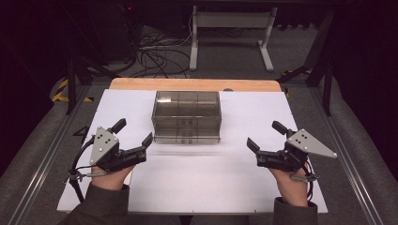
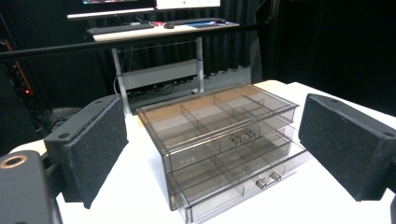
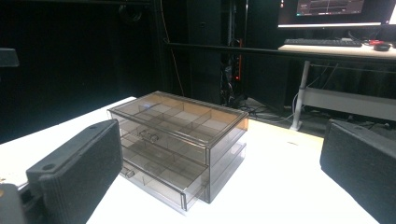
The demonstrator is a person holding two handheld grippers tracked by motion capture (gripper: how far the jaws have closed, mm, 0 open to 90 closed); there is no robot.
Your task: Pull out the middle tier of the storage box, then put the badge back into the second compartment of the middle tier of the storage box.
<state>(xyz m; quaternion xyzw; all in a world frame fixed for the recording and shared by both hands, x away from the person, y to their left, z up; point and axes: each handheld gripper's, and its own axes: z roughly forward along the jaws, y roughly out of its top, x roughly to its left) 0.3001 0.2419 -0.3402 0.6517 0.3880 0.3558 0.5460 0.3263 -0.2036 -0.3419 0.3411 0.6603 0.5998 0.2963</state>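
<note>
A smoky, see-through plastic organiser box with two shallow drawers (image 1: 187, 117) stands squarely at the middle of a white-topped desk (image 1: 244, 178), toward its far edge, its drawer fronts and small clear handles turned toward the person seated at the near side. That placement looks deliberate: the handles face the tools, within reach of either hand. In the left gripper view the lower drawer (image 2: 233, 186) juts slightly out of the box, while the upper one (image 2: 219, 142) sits nearly flush.

The left black tongs (image 1: 133, 136) and the right black tongs (image 1: 266, 134) rest low over the desk on either side of the box, well apart from it and angled inward toward its front. Both stand wide open with nothing between their padded jaws; each gripper view frames the box in the gap between its own two pads. The grey three-cornered plates ride on top of each tool, cables trailing back past the person's dark sleeves.

Nothing is touched at this moment, and the symmetrical, hands-off stance suggests a pause between moves. Behind the desk, cables lie tangled on the floor beneath a white-legged stand (image 1: 230, 33).
</note>
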